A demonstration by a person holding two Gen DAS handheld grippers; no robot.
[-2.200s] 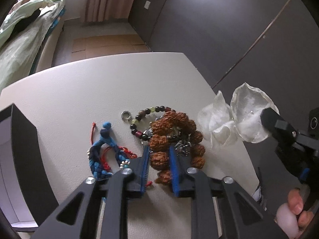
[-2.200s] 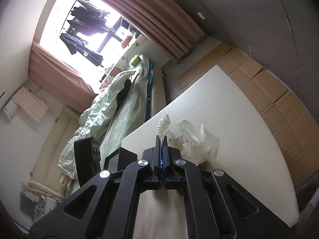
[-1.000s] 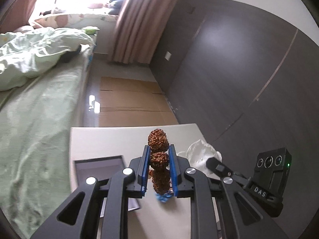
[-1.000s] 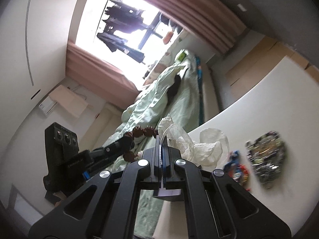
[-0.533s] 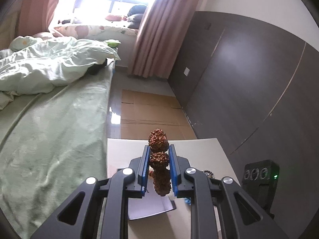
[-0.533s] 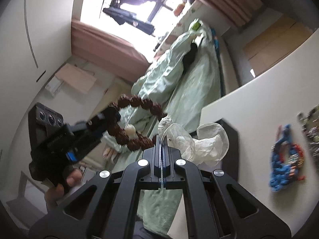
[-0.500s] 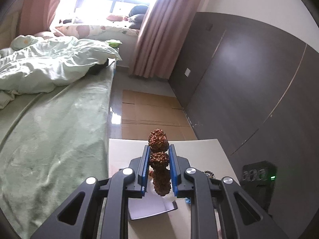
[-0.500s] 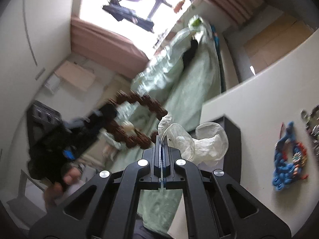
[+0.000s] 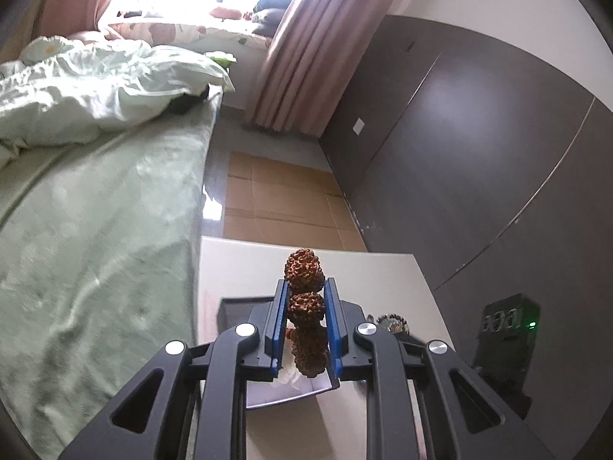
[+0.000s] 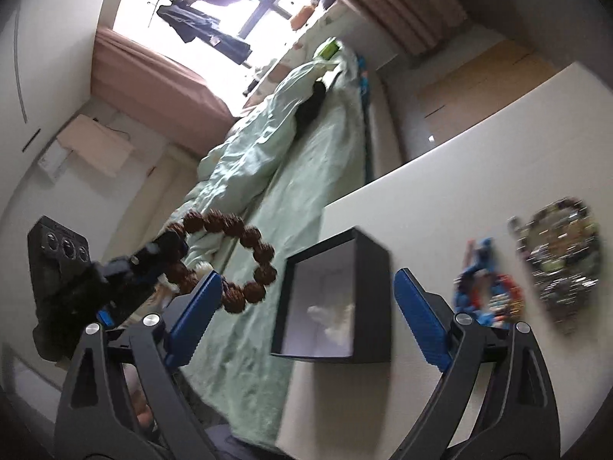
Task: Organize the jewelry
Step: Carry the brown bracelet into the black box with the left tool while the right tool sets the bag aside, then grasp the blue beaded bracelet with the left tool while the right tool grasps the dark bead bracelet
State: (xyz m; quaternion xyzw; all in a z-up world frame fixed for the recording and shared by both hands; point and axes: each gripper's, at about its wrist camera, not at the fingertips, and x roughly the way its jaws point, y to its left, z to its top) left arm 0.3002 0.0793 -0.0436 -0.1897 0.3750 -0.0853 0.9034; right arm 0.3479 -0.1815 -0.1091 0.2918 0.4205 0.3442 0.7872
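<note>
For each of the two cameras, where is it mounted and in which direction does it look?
Left wrist: sits on the left gripper, looking along its fingers over the white table toward the bed and curtain; its pads clamp the brown bead bracelet.
Right wrist: sits on the right gripper, looking across the table edge at the black box; its jaws are opening with nothing between them, and the left gripper shows at left.
Shared: the bracelet, the black box, the bed, the table.
</note>
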